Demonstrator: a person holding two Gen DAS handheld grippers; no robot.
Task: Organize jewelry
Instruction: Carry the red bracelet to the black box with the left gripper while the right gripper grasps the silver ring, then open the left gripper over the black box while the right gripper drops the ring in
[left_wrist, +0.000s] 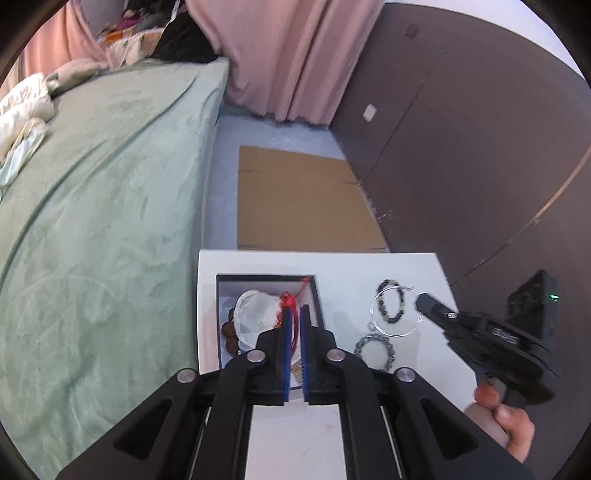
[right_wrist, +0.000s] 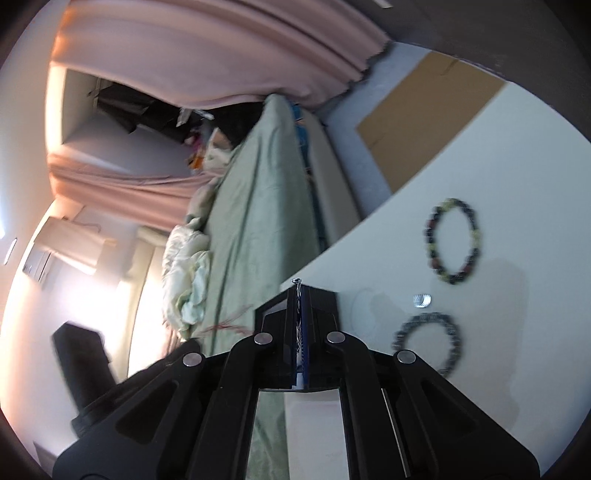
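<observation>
Left wrist view showed the left gripper (left_wrist: 294, 314) over a black box (left_wrist: 266, 317) on the white worktop (left_wrist: 354, 269), jaws pinching red cord (left_wrist: 290, 301) — strands running lengthwise between them. The right gripper (right_wrist: 299, 295), jaws clenched on a thin silvery chain (right_wrist: 296, 282), hung above beaded bracelets (right_wrist: 452, 242) beside a green bed (left_wrist: 103, 206).

Bare tabletop (left_wrist: 354, 266) beyond bracelets (left_wrist: 391, 301)

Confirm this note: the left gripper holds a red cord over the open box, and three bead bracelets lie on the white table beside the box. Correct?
Not quite. Only two bead bracelets lie there: a dark and yellow-green bracelet and a grey bracelet, as the left wrist view shows. The rest stands: the left gripper holds the red cord over the open box on the white table.
</observation>
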